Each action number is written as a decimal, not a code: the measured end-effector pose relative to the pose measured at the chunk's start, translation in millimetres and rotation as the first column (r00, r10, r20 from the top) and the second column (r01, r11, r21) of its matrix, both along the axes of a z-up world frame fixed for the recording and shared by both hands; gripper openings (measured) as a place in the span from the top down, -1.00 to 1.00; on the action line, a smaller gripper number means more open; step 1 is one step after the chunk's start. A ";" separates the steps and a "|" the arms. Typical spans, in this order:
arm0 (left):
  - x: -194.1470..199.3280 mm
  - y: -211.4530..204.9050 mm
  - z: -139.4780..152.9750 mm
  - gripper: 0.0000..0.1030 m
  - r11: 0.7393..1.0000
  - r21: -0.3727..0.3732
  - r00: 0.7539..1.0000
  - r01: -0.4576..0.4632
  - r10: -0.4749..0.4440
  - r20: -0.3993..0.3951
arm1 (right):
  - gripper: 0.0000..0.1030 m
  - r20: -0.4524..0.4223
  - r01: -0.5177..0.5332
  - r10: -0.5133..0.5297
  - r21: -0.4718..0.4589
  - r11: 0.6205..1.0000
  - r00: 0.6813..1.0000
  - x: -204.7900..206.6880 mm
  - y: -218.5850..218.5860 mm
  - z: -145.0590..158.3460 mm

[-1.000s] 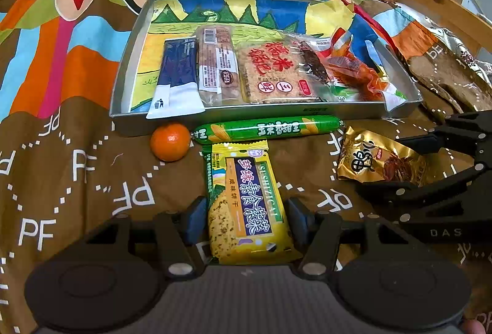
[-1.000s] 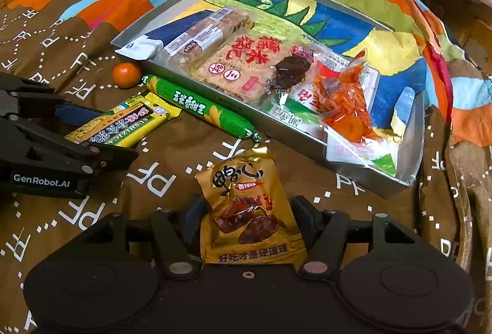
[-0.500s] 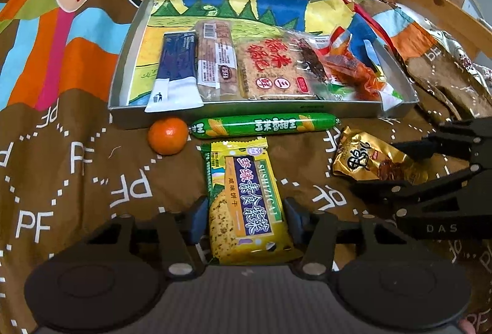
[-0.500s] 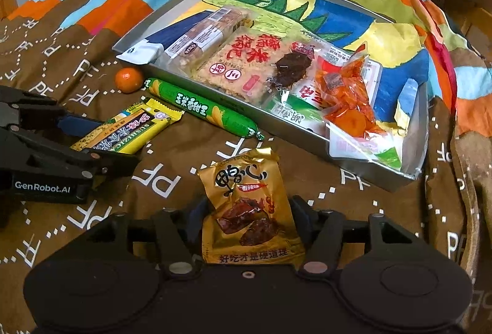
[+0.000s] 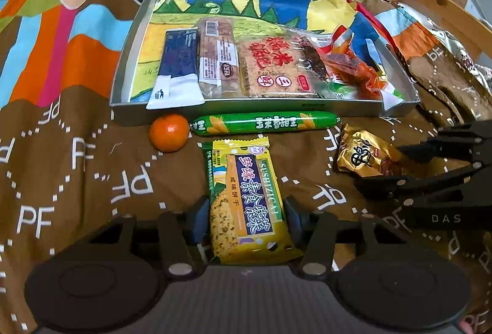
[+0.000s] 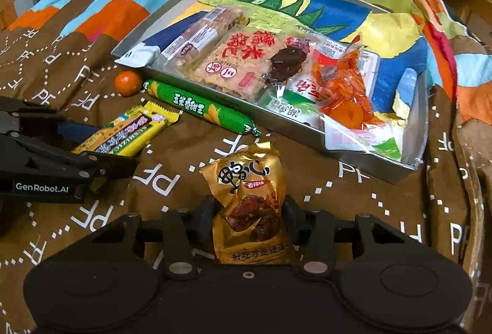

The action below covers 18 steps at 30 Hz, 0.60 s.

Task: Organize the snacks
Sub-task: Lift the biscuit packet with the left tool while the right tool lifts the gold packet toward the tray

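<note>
Left gripper: the fingers stand on either side of the yellow biscuit packet, closed against its long edges. The packet lies flat on the brown "PF" printed blanket, its near end between the fingers and its far end pointing toward the tray.

Right gripper: the fingers are clamped on the gold jerky pouch. The pouch bulges and creases above the grip point. Its upper end points toward the tray.

In the right wrist view, the left gripper appears at the left edge, with the biscuit packet between its fingers. In the left wrist view, the right gripper appears at the right edge, with the gold pouch between its fingers.

Beyond the biscuit packet, a green corn sausage lies parallel to the near wall of the tray and just beside it. A small orange tangerine sits at the left end of the sausage, near the tray's corner.

The grey metal tray rests on the blanket. Contents, left to right in the left wrist view:
- navy-and-white sachet, its white end overhanging the near wall;
- clear-wrapped brown cracker bar;
- square rice cracker packet with red characters;
- dark dried-meat piece lying on the adjacent packets;
- clear bag of orange snack pieces.

A coloured landscape print covers the tray floor.
</note>
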State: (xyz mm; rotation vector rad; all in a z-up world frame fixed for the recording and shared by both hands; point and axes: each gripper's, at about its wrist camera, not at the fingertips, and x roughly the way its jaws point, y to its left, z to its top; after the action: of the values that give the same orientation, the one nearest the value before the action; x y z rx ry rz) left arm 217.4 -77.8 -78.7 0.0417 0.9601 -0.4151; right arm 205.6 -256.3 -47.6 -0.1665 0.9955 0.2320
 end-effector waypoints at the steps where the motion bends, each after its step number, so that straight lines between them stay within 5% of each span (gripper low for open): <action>1: -0.3 0.8 1.2 -0.07 1.000 -0.009 1.000 -0.008 0.008 -0.013 | 0.10 0.006 0.003 -0.003 -0.009 1.000 1.000 -1.8 1.5 0.9; 5: -3.2 4.5 6.4 -0.07 0.997 -0.066 0.996 -0.051 0.046 -0.075 | 0.12 0.038 -0.016 0.018 -0.058 0.998 0.999 -14.1 9.2 4.3; 10: -13.2 16.4 17.4 -0.06 0.966 -0.229 0.988 -0.122 0.098 -0.116 | 0.12 0.089 -0.003 0.009 -0.069 0.998 0.996 -24.6 10.5 12.6; 18: -30.7 16.5 35.6 -0.06 0.966 -0.228 0.993 -0.119 0.117 -0.022 | 0.12 0.213 0.015 0.004 -0.087 0.996 0.977 -34.0 11.1 29.2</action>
State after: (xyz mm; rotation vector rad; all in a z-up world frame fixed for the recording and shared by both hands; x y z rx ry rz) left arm 186.7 -61.3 -43.0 -0.2262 0.9122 -0.4143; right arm 171.6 -245.1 -18.4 -0.2637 0.7932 0.1614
